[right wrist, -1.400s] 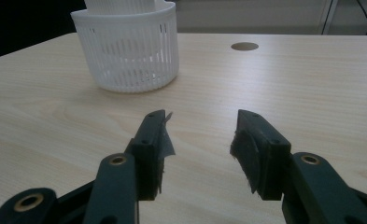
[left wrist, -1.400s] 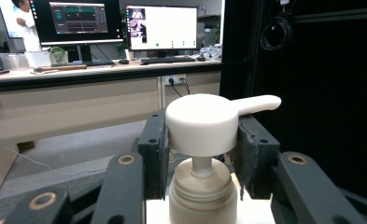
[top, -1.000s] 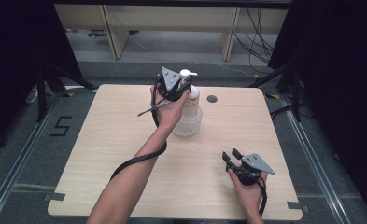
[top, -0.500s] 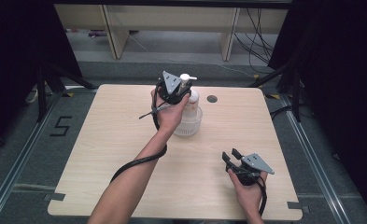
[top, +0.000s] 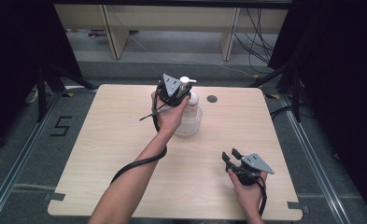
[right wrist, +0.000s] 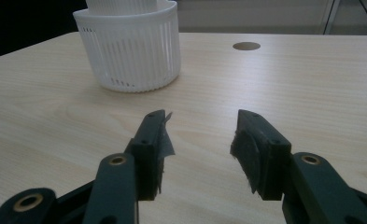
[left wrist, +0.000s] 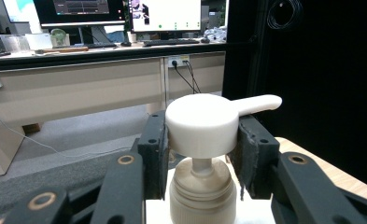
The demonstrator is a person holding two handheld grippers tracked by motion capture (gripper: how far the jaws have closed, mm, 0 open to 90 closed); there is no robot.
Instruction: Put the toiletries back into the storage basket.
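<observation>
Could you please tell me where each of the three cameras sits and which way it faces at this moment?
High view: above the near table edge, facing forward and down; both forearms, left gripper and right gripper show.
Left gripper view: rides that gripper, facing level; its pads clamp the pump head.
Right gripper view: low over the table, facing the white basket; its own jaws stand open.
Shared: the basket and table hole.
</observation>
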